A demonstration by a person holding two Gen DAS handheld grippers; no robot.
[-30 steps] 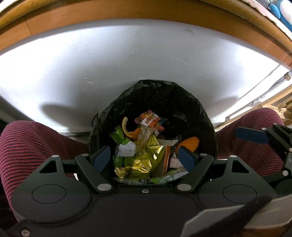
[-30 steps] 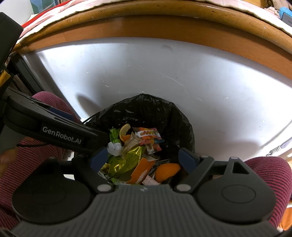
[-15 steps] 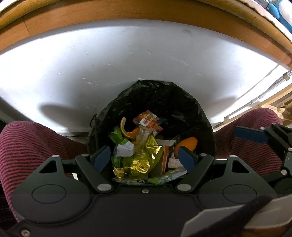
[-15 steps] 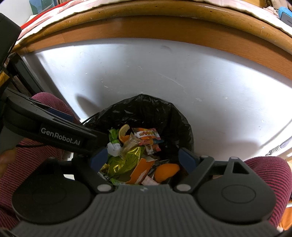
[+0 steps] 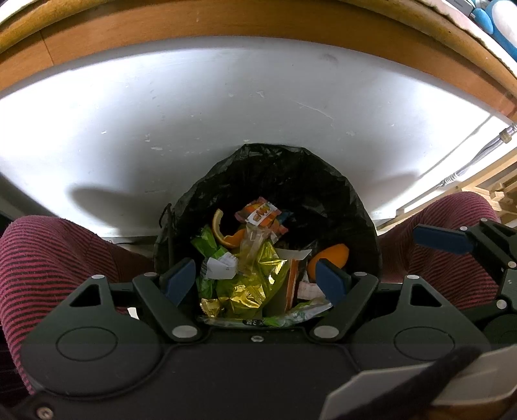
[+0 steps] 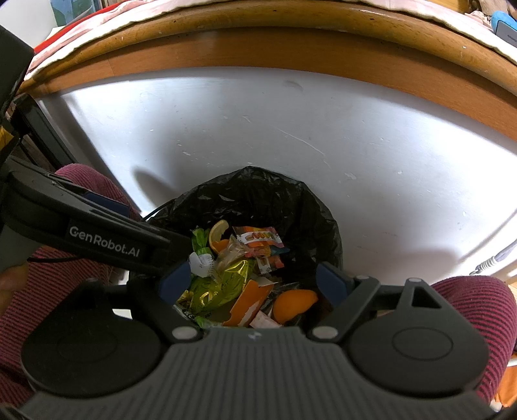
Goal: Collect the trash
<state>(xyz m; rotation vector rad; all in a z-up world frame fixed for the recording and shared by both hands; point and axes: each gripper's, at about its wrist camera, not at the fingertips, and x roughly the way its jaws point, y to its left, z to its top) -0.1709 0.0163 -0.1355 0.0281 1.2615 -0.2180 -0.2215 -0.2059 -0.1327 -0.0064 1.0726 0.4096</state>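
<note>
A bin lined with a black bag [image 5: 310, 181] [image 6: 274, 197] stands on the floor between a person's knees. Inside lie gold and green wrappers [image 5: 245, 284] [image 6: 213, 287], orange peel [image 5: 332, 255] [image 6: 294, 303], a striped candy packet [image 5: 261, 215] [image 6: 260, 240] and crumpled paper [image 5: 221, 266]. My left gripper [image 5: 257, 281] hangs open above the trash, with nothing between its blue pads. My right gripper [image 6: 253, 284] is open over the same bin and holds nothing. The left gripper's arm [image 6: 106, 242] crosses the right wrist view at the left.
A white panel [image 5: 194, 113] under a wooden table edge [image 5: 226, 22] rises just behind the bin. The person's legs in red striped trousers [image 5: 55, 258] [image 6: 468, 300] flank the bin on both sides. A cable [image 5: 465, 168] runs at the right.
</note>
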